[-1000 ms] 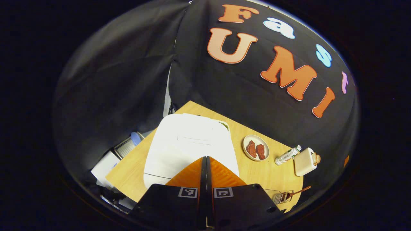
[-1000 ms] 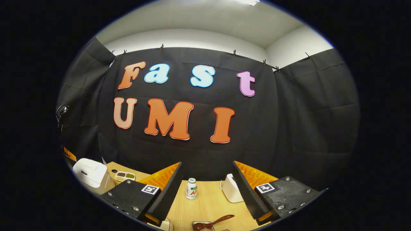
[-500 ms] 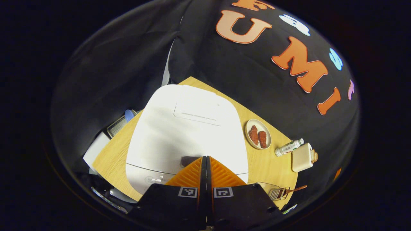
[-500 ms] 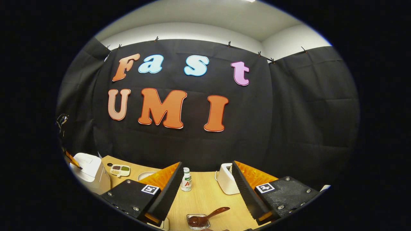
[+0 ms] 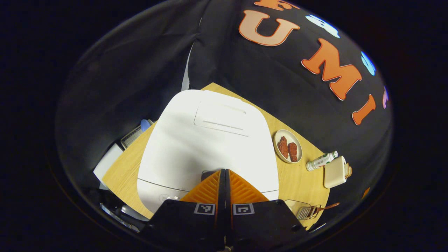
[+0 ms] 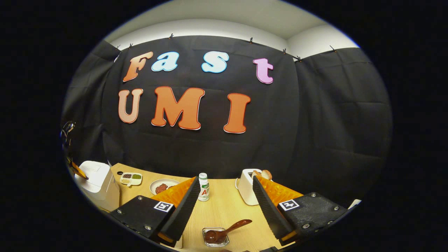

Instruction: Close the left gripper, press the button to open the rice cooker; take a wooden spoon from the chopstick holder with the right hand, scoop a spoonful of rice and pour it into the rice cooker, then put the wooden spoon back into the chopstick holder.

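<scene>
The wooden table [image 6: 224, 217] carries everything, and the white rice cooker [image 5: 206, 147] is the biggest thing on it, standing at the table's left end with its lid down. In the left gripper view the cooker is a little larger and more central than half a second ago, and clearly larger than one second ago, so the left gripper [image 5: 224, 170] has come closer over its front edge. This gripper's two fingers are pressed together with no gap and hold nothing; their tips are at the dark button [image 5: 207, 173] on the front of the lid, but whether they really press it I cannot tell. In the right gripper view the cooker [image 6: 96, 183] is at the far left, with the tip of the left gripper [image 6: 77, 172] over it. The right gripper [image 6: 224, 196] is wide open, holds nothing, and hangs above the front edge of the table; compared with the earlier frames the table shows more here and the things on it sit higher. Near the back edge stand a white toaster [image 6: 246, 187] and a small bottle [image 6: 203, 187], well apart from each other. A plate [image 6: 163, 186] with two reddish pieces and a small divided dish [image 6: 131, 178] lie between the bottle and the cooker. At the front edge the wooden spoon [image 6: 227, 230] rests with its bowl in a small clear container [image 6: 215, 238], handle pointing up to the right.
</scene>
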Motion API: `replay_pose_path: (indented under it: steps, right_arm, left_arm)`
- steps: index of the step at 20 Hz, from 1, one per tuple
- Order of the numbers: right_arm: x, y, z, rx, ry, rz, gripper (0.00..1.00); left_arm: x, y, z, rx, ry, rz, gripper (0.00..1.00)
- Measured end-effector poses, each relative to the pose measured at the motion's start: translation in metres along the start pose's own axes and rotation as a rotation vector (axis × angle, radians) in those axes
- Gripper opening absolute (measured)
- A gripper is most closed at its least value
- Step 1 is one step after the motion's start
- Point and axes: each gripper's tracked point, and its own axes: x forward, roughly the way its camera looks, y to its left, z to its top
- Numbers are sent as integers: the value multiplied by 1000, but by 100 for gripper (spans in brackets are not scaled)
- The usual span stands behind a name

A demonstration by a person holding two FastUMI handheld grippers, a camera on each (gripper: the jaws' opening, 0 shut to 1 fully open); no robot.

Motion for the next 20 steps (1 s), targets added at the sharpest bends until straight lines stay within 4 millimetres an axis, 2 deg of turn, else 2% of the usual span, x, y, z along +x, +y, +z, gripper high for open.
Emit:
replay_pose_path:
  steps: [2,6,8,15,20]
  right_arm:
    - [2,-3,-7,-6,16,3,94]
    - [1,-6,-21,-8,47,13,94]
    - [0,-7,-25,-11,60,18,94]
    - [-2,-11,-42,-3,107,40,94]
    - [-1,-19,-61,37,161,38,94]
  left_arm:
    - [-13,-8,17,41,-100,19,5]
    - [-58,-14,73,126,-350,70,5]
    - [-79,-21,90,148,-431,78,5]
    - [-123,-51,106,241,-631,63,5]
    - [-149,-73,103,261,-715,52,5]
